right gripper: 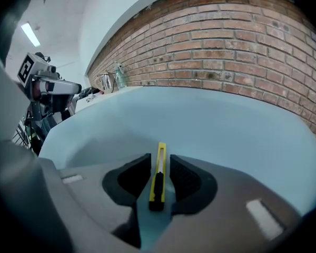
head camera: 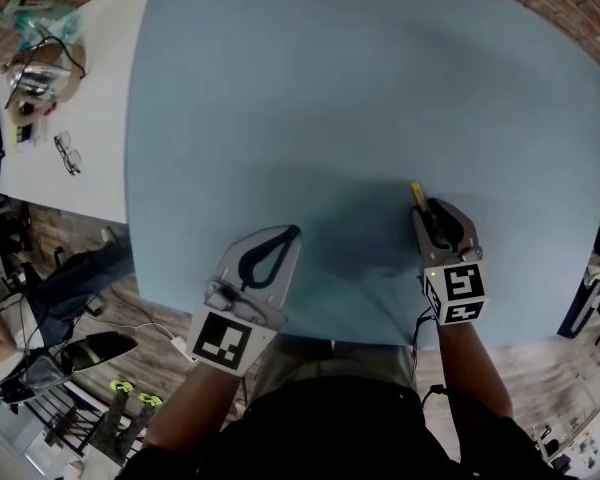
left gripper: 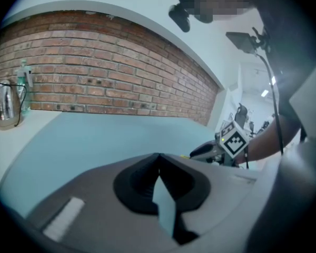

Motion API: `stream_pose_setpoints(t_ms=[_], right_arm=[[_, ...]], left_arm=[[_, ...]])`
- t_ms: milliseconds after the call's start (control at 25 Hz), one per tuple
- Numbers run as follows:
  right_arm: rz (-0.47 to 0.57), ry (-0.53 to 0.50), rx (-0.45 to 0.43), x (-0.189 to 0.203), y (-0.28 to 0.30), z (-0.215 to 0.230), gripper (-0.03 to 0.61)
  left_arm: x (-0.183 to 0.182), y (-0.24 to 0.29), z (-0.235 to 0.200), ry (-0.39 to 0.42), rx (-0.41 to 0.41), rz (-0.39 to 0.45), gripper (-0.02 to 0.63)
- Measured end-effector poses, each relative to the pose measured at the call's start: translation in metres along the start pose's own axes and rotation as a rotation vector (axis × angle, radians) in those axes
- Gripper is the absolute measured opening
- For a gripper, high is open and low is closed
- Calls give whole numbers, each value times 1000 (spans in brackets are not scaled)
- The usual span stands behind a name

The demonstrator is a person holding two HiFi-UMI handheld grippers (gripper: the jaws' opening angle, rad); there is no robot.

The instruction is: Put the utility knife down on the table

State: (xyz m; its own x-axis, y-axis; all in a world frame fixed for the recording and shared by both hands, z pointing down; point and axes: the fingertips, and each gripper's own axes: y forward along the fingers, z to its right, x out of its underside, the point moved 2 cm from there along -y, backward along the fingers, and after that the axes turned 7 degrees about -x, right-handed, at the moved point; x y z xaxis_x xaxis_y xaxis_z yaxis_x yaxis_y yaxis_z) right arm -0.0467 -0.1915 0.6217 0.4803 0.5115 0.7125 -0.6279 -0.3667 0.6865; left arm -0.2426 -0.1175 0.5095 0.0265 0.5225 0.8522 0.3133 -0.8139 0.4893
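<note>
The yellow and black utility knife [right gripper: 158,177] lies flat on the light blue table [head camera: 330,98], its blade end pointing away from me. My right gripper [right gripper: 159,167] stands open around it, a thin gap showing between the knife and each black pad. In the head view only the knife's yellow tip [head camera: 417,194] pokes out beyond the right gripper [head camera: 427,210] near the table's front right. My left gripper [head camera: 292,232] rests at the front left edge, shut, with its fingertips meeting and nothing between them; its own view shows the same closed tips of the left gripper [left gripper: 158,156].
A white table [head camera: 90,98] adjoins the blue one on the left, carrying a kettle [head camera: 35,78], a pair of glasses [head camera: 67,153] and small clutter. A brick wall [right gripper: 226,51] runs behind the far edge. Chairs and cables crowd the floor [head camera: 90,338] at lower left.
</note>
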Motion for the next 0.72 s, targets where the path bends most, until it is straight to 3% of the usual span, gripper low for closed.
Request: stream_pose_setpoints(t_ms=[720], right_arm=[[58, -12, 86, -10, -48, 10, 120]], left_arm=[[-22, -7, 21, 42, 23, 65, -14]])
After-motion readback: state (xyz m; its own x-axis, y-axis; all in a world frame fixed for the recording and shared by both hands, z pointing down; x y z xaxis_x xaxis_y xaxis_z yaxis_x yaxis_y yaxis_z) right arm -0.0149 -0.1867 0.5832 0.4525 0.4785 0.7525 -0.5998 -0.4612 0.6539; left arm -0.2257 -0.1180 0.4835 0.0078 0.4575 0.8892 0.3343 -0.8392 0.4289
